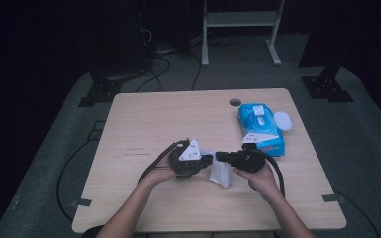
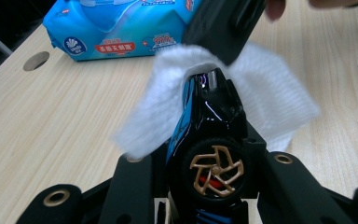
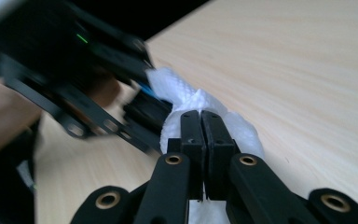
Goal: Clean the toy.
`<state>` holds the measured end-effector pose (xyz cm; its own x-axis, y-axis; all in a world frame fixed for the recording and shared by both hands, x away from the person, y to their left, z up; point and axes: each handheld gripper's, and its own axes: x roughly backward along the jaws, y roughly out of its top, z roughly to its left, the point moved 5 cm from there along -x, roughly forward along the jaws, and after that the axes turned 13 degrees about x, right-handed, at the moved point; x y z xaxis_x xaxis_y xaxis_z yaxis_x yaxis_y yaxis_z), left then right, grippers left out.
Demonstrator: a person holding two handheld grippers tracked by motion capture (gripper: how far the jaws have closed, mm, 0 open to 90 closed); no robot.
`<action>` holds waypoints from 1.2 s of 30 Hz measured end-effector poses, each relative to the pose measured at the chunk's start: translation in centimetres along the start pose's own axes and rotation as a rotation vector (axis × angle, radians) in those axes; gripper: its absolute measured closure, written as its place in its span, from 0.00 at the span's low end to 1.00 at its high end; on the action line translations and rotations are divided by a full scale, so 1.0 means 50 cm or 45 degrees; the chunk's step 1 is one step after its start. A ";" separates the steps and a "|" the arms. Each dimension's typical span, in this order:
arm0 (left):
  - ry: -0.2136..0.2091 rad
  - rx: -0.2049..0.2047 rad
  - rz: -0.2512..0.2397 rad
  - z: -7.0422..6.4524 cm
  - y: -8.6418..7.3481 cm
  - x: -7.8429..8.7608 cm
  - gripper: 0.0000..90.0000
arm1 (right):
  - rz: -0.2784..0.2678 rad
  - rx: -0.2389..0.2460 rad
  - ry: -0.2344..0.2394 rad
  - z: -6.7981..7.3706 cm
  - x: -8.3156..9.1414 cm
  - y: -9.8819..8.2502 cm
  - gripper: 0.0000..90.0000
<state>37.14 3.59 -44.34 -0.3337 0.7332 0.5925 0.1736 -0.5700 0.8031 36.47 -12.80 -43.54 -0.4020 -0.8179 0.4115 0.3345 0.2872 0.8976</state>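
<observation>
- The left gripper (image 1: 206, 159) is pinching a black toy car (image 2: 209, 121) with blue trim between its jaws, a gold-spoked wheel (image 2: 216, 171) facing that gripper's camera.
- The right gripper (image 1: 224, 156) is pinching a white wet wipe (image 2: 270, 93), its jaws pressed tight together on the cloth, and is holding it against the far end of the toy car.
- Both grippers are meeting above the wooden table (image 1: 144, 119), just on the near side of the blue wipes pack (image 1: 261, 128), which is lying towards the table's right edge.
- Judging from this, a wipe is already out of the wipes pack and the wiping of the toy car is under way; the pack's round white lid (image 1: 283, 120) is standing open beside it.
- The cleaning looks unfinished: the wet wipe is draping over one end of the toy car, while the side with the wheel is lying bare.
- What seems left is going over the rest of the toy car, then setting it and the wet wipe down.
- The part of the toy car under the wet wipe is hidden, so how clean it is cannot be told.
- In the right gripper view the left gripper (image 3: 135, 109) is blurring heavily, and the toy car is showing there as a dark shape with a sliver of blue.
- The print on the wipes pack is too small to read.
- In the high view the toy car is too dark and small to pick out from the grippers.
</observation>
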 end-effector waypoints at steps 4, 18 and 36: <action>0.003 -0.004 0.005 -0.002 0.001 -0.003 0.73 | -0.079 0.025 0.061 0.025 0.010 0.032 0.98; 0.009 0.023 0.074 0.008 -0.005 -0.031 0.73 | 0.021 -0.041 -0.034 -0.031 0.009 -0.028 0.98; 0.012 0.033 0.533 0.038 0.013 -0.130 0.72 | 0.089 -0.093 -0.119 -0.077 0.049 -0.069 0.98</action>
<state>41.15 -0.84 -47.54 -0.2378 0.4366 0.8677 0.3190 -0.8087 0.4943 37.64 -17.71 -46.24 -0.4519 -0.7465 0.4883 0.4243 0.3016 0.8538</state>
